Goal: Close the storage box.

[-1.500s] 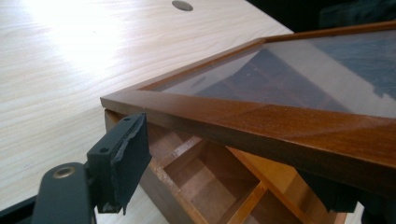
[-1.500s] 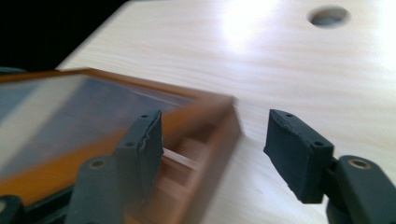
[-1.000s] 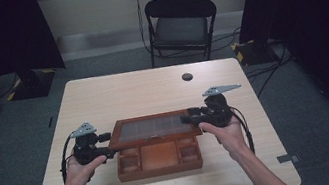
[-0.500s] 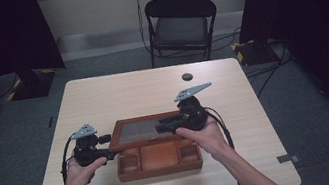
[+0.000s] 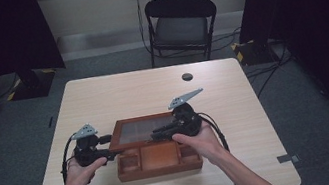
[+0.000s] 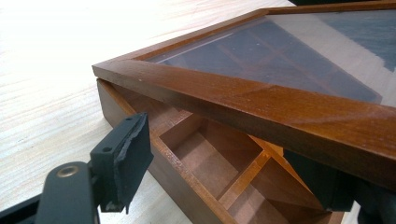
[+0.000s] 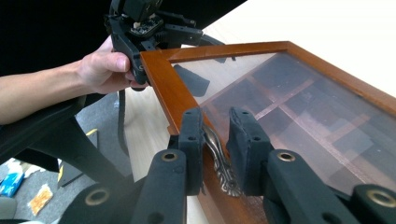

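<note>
Moving inward along the lid's front edge, the right hand-held gripper [image 7: 215, 140] is now straddling the small brass handle [image 7: 219, 158], jaws apart, unclamped. The left hand-held gripper [image 5: 91, 147], jaws apart, is bracketing the glass-topped brown wooden box [image 5: 157, 152] mid-worktop [image 5: 233, 91]. Lid-raising seems underway; closing on the handle looks next, with open room behind the box.
</note>
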Tool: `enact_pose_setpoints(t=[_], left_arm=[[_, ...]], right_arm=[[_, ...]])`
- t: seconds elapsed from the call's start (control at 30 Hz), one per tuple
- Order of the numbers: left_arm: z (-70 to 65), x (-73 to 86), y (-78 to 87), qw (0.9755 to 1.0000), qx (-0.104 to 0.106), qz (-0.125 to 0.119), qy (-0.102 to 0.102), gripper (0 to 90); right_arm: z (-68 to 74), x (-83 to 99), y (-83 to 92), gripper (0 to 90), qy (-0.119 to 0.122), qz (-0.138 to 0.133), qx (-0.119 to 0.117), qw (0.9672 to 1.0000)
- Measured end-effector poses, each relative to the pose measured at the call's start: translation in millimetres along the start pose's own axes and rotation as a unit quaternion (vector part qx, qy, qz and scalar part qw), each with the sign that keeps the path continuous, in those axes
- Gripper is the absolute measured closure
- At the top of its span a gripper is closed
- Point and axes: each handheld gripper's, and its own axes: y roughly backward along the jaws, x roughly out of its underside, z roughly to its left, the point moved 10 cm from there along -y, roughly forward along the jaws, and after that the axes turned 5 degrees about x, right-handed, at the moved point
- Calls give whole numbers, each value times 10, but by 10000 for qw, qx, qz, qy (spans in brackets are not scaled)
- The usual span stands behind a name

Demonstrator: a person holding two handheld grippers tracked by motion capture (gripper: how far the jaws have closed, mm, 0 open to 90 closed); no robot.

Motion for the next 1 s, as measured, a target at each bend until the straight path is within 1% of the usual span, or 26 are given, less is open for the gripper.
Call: enact_pose_setpoints(t=[0.1, 0.2, 0.27, 0.4, 0.43, 0.47, 0.53, 0.57, 0.67, 0.73, 0.8, 0.83, 0.87, 0.97, 1.0], left_arm=[[4, 4, 1, 10000, -3, 17, -26, 229], [6, 11, -7, 10000, 23, 23, -8, 228], [30, 18, -13, 10000, -47, 46, 5, 230], [95, 27, -23, 9999, -126, 66, 68, 233], [95, 21, -24, 9999, -79, 30, 90, 232], [110, 21, -19, 9999, -120, 36, 83, 232], [133, 22, -11, 9998, -136, 43, 99, 233], [137, 18, -12, 9998, -123, 10, 126, 231], [178, 22, 5, 9998, -173, 37, 91, 231], [203, 24, 21, 9997, -201, 30, 105, 232], [243, 33, 47, 9996, -241, 47, 145, 231], [287, 49, 66, 9993, -336, 103, 148, 233], [306, 58, 74, 9991, -355, 116, 184, 238], [390, 66, 112, 9986, -448, 91, 263, 241], [408, 65, 122, 9986, -455, 91, 260, 242]], right_arm=[[3, 6, -7, 774, -18, 35, -55, 10000], [9, 13, -13, 796, -69, 69, -160, 9998], [2, 19, -22, 799, -92, 91, -176, 9998], [-16, 26, -54, 803, -60, 78, -102, 9999], [-23, 29, -65, 804, -51, 73, -80, 9999], [-26, 33, -74, 805, -54, 80, -67, 9999], [-32, 33, -87, 806, -37, 70, -47, 10000], [-30, 28, -89, 807, -31, 53, -39, 10000], [-32, 11, -81, 807, -12, 14, 2, 10000], [-35, -3, -70, 808, -1, -14, 25, 10000], [-37, -8, -59, 808, -17, -26, 31, 10000], [-38, -5, -56, 807, -11, -18, 45, 10000], [-38, 3, -59, 807, 15, -11, 51, 10000], [-28, 38, -72, 807, 42, 51, 73, 10000], [-25, 44, -75, 807, 55, 50, 90, 9999]])
